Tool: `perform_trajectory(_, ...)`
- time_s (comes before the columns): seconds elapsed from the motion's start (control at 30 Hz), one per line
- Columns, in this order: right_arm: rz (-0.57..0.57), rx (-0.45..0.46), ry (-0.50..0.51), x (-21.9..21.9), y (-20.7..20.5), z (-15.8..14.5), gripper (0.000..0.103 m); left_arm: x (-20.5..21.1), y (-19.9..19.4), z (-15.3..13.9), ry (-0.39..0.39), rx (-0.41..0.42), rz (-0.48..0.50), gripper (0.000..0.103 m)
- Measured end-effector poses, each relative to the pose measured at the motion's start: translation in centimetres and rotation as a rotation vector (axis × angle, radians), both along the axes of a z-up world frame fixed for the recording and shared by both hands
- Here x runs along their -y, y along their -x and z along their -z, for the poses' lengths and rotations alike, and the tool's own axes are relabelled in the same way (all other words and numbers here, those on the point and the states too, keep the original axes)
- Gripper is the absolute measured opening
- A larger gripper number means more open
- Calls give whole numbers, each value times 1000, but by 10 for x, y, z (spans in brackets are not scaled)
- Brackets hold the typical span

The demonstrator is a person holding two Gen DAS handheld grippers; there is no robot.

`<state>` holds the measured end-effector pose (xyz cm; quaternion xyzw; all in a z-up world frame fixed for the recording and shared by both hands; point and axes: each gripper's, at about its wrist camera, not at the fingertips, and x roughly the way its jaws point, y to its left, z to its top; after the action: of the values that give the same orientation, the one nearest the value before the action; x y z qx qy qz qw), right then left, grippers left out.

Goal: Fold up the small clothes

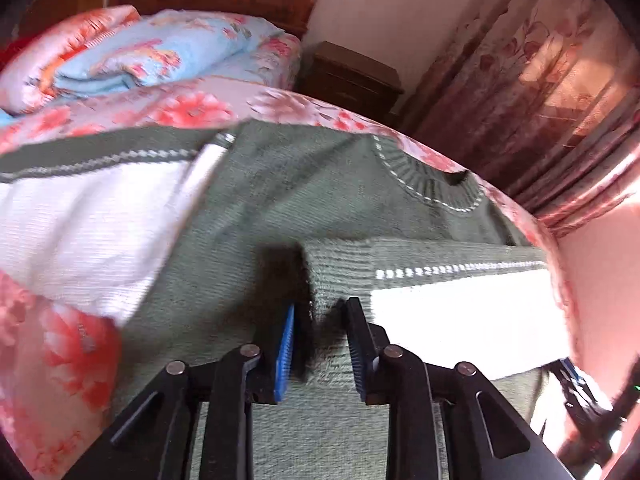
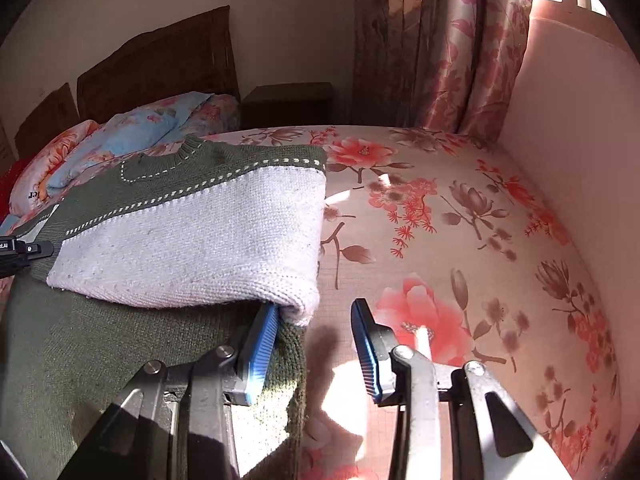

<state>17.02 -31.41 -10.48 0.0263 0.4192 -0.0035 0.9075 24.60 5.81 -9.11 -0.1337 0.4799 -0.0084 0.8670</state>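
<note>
Lying flat on the flowered bed (image 2: 460, 240), the green-and-white sweater (image 2: 192, 240) fills the left of the frame, one sleeve folded across. The right gripper (image 2: 316, 344) stands open at its edge; the left gripper (image 1: 320, 340) pinches the green cuff, likely to fold it inward.

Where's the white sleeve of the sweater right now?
In the right wrist view the white sleeve lies folded across the green sweater at left centre, its cuff beside the right gripper.
</note>
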Motion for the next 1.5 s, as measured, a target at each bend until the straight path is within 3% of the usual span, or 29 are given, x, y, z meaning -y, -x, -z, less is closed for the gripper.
perform_trajectory(0.03, -14, 10, 5, 0, 7, -5, 37, -3, 7, -10, -78, 26, -52, 3)
perform_trajectory(0.07, -19, 36, 13, 0, 14, -12, 37, -5, 14, -20, -126, 68, -87, 97)
perform_trajectory(0.1, -19, 67, 12, 1, 19, -20, 37, -6, 20, -29, -155, 109, -116, 103)
perform_trajectory(0.17, -22, 136, -26, 1, 21, -38, 38, 1, 29, -45, -151, 170, -123, 103)
perform_trajectory(0.27, -54, 189, -51, -15, -3, -56, 39, 34, 31, -56, -106, 204, 5, 103)
perform_trajectory(0.33, -92, 149, -18, -36, -28, -51, 39, 62, 23, -48, -118, 175, 89, 103)
perform_trajectory(0.47, -148, 32, 33, -64, -57, -16, 39, 90, 5, -10, -203, 81, 130, 103)
perform_trajectory(0.53, -150, -26, 52, -63, -61, 7, 38, 86, 0, 11, -235, 37, 126, 103)
perform_trajectory(0.57, -160, 20, 30, -59, -55, 7, 39, 85, 4, 11, -242, 72, 137, 103)
perform_trajectory(0.6, -159, 11, 5, -54, -54, 8, 39, 84, 6, 12, -240, 70, 147, 103)
perform_trajectory(0.7, -132, -13, 11, -53, -54, 0, 38, 80, 3, 13, -234, 70, 150, 103)
perform_trajectory(0.87, -151, 84, -23, -79, -52, -25, 40, 64, -4, 21, -159, 32, 76, 103)
perform_trajectory(0.97, -193, -2, 24, -98, -69, -1, 40, 64, -2, 22, -166, 40, 72, 103)
perform_trajectory(1.03, -200, 39, 21, -97, -68, 10, 43, 64, 0, 21, -170, 42, 60, 103)
perform_trajectory(1.13, -197, 37, -15, -90, -66, 14, 43, 59, 6, 14, -167, 72, 18, 103)
perform_trajectory(1.23, -195, 43, -26, -89, -62, 16, 43, 65, 12, -6, -137, 146, 52, 103)
perform_trajectory(1.37, -191, 50, -65, -84, -59, 21, 43, 97, 3, -23, -227, 215, 163, 103)
perform_trajectory(1.5, -194, 51, -110, -78, -56, 24, 43, 109, -22, 6, -305, 110, 235, 103)
